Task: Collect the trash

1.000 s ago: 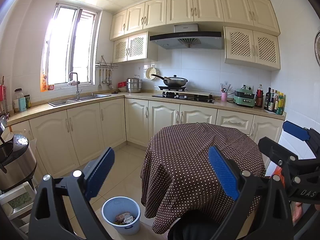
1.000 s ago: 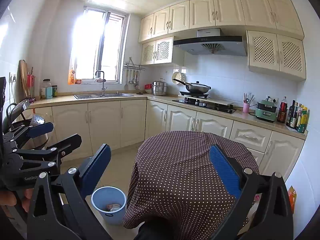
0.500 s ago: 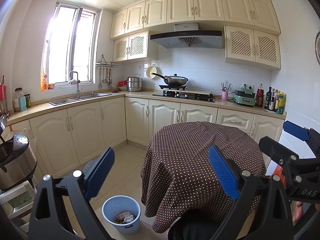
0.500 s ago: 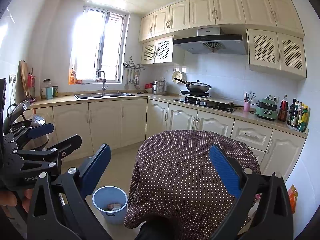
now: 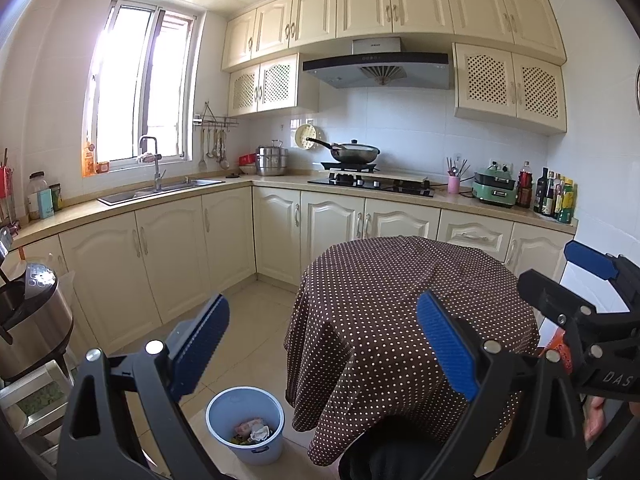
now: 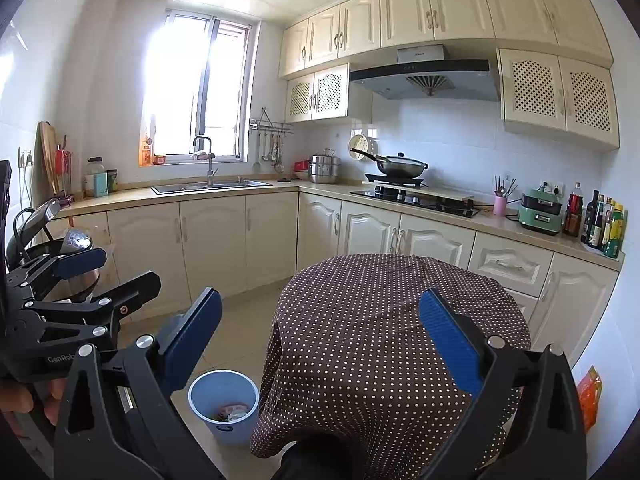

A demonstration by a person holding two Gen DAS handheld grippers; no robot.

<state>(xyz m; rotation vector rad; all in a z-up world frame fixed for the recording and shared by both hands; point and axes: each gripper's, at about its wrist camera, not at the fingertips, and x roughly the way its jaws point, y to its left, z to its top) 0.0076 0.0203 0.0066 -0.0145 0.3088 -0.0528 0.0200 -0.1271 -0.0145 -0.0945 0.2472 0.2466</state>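
A light blue trash bin (image 5: 245,424) stands on the tiled floor left of a round table, with crumpled trash (image 5: 256,431) in its bottom; it also shows in the right wrist view (image 6: 224,407). The table (image 5: 412,312) wears a brown polka-dot cloth, seen also in the right wrist view (image 6: 384,332), and nothing lies on its top. My left gripper (image 5: 322,342) is open and empty, held above the table's near edge. My right gripper (image 6: 320,338) is open and empty beside it. Each gripper shows at the edge of the other's view.
Cream cabinets and a counter (image 5: 460,200) run along the back and left walls, with a sink (image 5: 160,190), a stove with a wok (image 5: 354,154) and bottles (image 5: 554,198). A rice cooker (image 5: 28,320) stands at the left. An orange packet (image 6: 588,396) lies low by the right wall.
Both views have shifted very slightly; the grippers stay open and empty and nothing on the table or in the bin has moved.
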